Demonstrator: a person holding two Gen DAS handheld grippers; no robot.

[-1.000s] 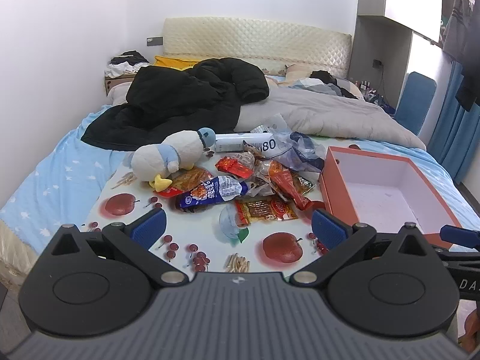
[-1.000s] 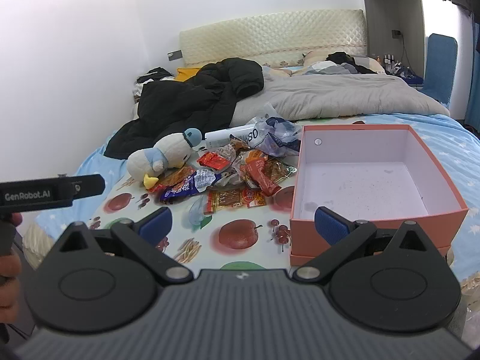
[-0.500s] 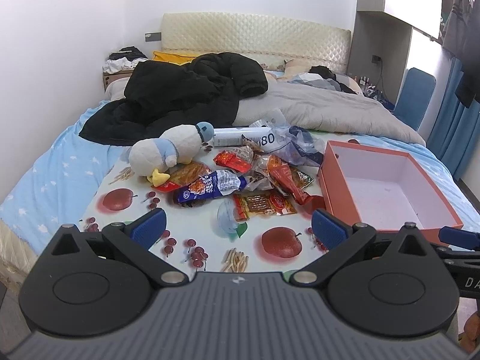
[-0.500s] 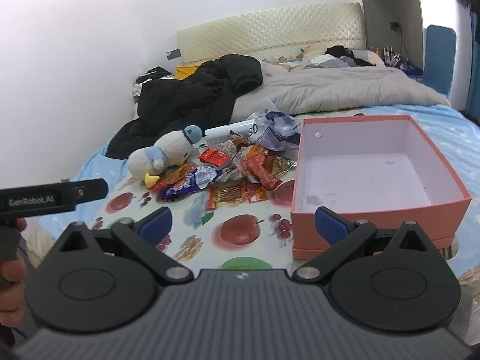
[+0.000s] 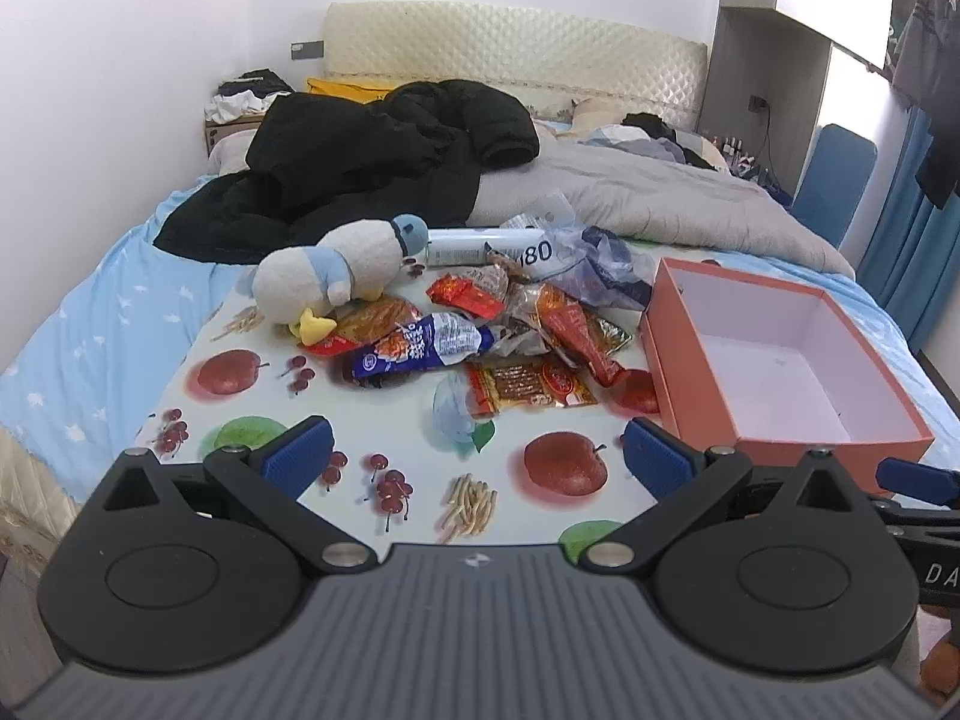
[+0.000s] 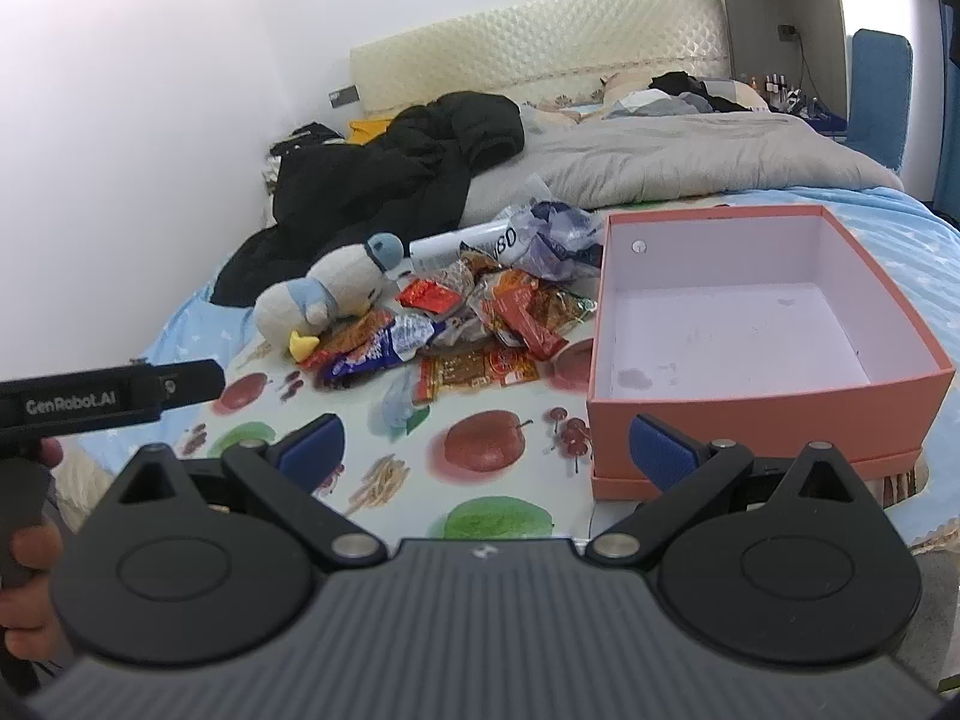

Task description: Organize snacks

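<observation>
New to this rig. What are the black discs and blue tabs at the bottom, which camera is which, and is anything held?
No robot arm: a person carries two handheld grippers, each with a fisheye camera looking along its fingers. The black discs are linkages; the blue tabs are finger pads. One view shows the left gripper, the other the right gripper. Both are open and hold nothing. On the fruit-print mat lie a pile of snack packets, a plush toy and an open orange box with nothing in it.
</observation>
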